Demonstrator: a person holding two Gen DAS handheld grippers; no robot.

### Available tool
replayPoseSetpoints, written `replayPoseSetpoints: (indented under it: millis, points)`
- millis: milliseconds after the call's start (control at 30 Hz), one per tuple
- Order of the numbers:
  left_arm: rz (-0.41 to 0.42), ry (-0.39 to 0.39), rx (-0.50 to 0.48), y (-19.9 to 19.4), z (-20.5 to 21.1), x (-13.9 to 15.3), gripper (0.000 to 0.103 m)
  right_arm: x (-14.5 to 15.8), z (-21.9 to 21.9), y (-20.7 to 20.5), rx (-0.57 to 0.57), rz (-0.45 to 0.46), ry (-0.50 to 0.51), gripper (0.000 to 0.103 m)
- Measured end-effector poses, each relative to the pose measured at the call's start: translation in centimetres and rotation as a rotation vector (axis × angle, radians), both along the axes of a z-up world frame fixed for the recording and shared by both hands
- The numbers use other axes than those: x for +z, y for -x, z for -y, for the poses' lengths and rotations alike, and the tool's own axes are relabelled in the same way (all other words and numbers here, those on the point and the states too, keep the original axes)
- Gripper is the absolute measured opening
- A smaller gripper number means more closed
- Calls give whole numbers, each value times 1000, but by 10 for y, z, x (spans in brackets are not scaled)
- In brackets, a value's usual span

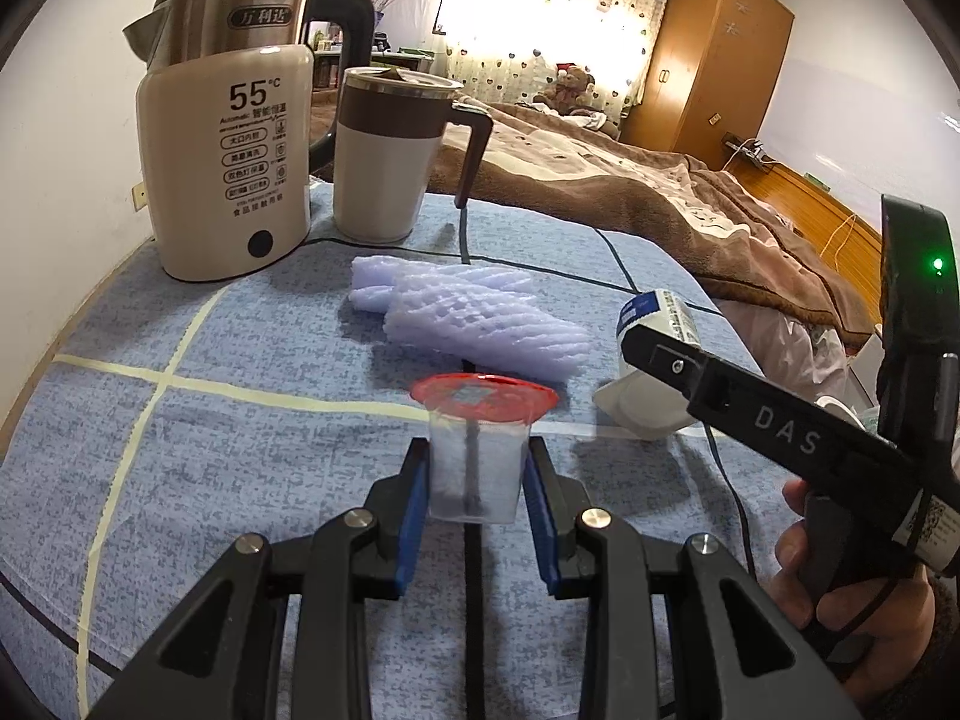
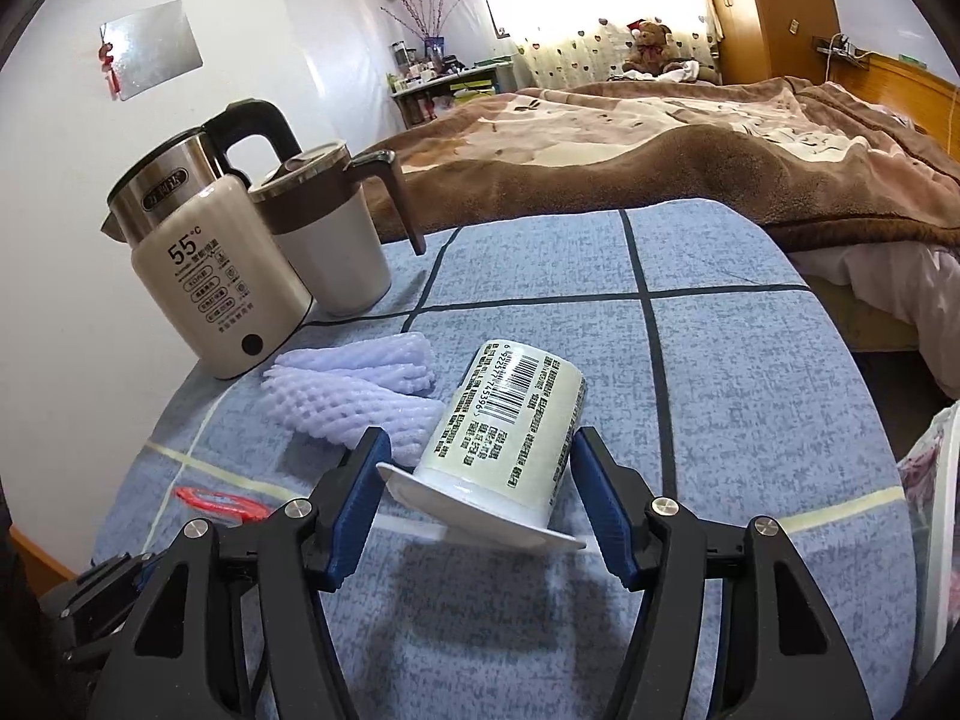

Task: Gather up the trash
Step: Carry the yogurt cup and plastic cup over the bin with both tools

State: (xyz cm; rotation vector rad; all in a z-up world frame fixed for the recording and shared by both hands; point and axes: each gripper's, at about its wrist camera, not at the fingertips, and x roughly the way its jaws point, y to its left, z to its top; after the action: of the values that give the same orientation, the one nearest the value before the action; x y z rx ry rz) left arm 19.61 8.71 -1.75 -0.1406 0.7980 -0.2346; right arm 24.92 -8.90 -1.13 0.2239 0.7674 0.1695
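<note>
A clear plastic cup with a red rim [image 1: 474, 456] stands on the blue checked tablecloth [image 1: 240, 420]. My left gripper [image 1: 477, 480] is shut on it, blue pads against both its sides. A white yogurt cup with a barcode [image 2: 510, 426] lies on its side, wide lid rim toward me. My right gripper [image 2: 480, 480] is open, its fingers either side of the yogurt cup with a gap on each side. The yogurt cup also shows in the left wrist view [image 1: 654, 360], partly hidden by the right gripper's body. A white foam fruit net [image 1: 468, 315] lies behind the clear cup; it also shows in the right wrist view [image 2: 360, 390].
A cream electric kettle [image 1: 228, 162] and a lidded mug with a brown handle [image 1: 390, 156] stand at the table's back left. A black cord [image 1: 729, 480] runs across the cloth. A bed with a brown blanket [image 2: 660, 150] lies beyond the table. A white plastic bag [image 2: 936, 510] hangs off the right edge.
</note>
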Motion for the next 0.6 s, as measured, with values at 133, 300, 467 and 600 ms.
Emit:
replayPoseSetpoints:
  millis: [133, 300, 467, 600]
  points:
    - [7, -1, -9, 3, 5, 4, 32, 6, 7, 9, -6, 16, -4, 62]
    - [13, -3, -22, 7, 15, 7, 32, 12, 21, 22, -11, 27, -15, 62]
    - [24, -15, -45, 14, 29, 12, 32, 18, 36, 35, -22, 38, -39, 62]
    - [30, -22, -68, 17, 43, 17, 32, 23, 50, 47, -33, 48, -42, 62]
